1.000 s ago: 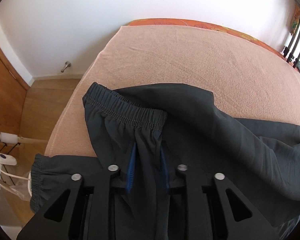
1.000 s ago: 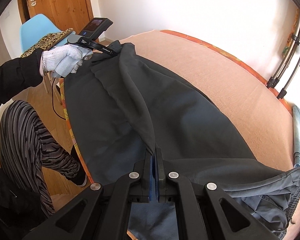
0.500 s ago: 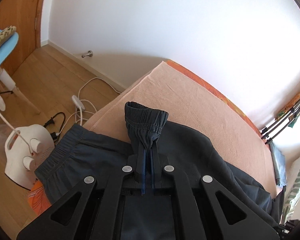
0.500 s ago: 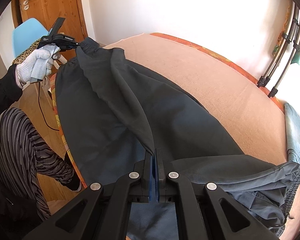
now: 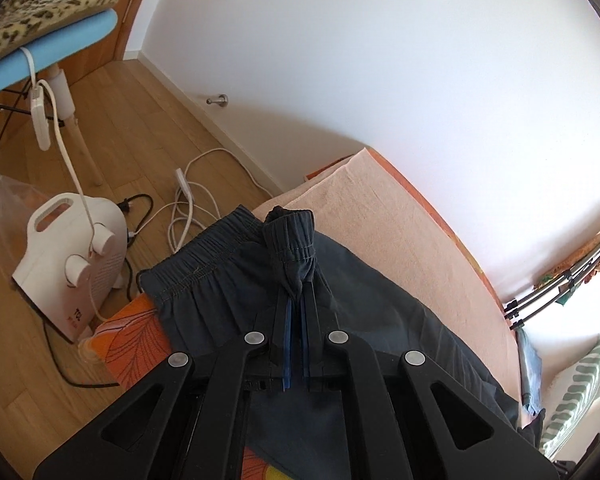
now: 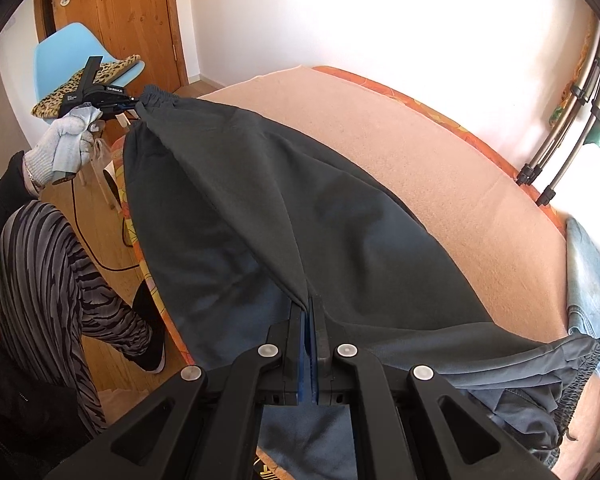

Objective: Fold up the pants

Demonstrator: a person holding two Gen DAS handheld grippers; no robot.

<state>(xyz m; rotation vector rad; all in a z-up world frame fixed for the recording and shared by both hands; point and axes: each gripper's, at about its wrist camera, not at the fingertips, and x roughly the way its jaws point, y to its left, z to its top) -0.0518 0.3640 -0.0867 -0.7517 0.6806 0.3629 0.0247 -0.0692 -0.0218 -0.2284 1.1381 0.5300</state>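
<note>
Holding: one pair of dark grey elastic-waist fabric pants (image 6: pixel 284 208), spread along the near edge of the peach-blanketed bed (image 6: pixel 440 152). Left hand-held gripper (image 5: pixel 296 300) clamped on a bunched waistband corner; right hand-held gripper (image 6: pixel 308 316) clamped on a lifted fabric edge. Progress: early, lengthwise fold apparently under way; crosswise folds and flattening outstanding. White fan heater (image 5: pixel 72 264) on floor.

The pants (image 6: pixel 300 216) cover the near edge of the bed (image 6: pixel 440 168) — their lower part runs under the right gripper (image 6: pixel 308 312) and off the frame's bottom. The left gripper (image 5: pixel 296 300) hides the fabric pinched between its fingers.
</note>
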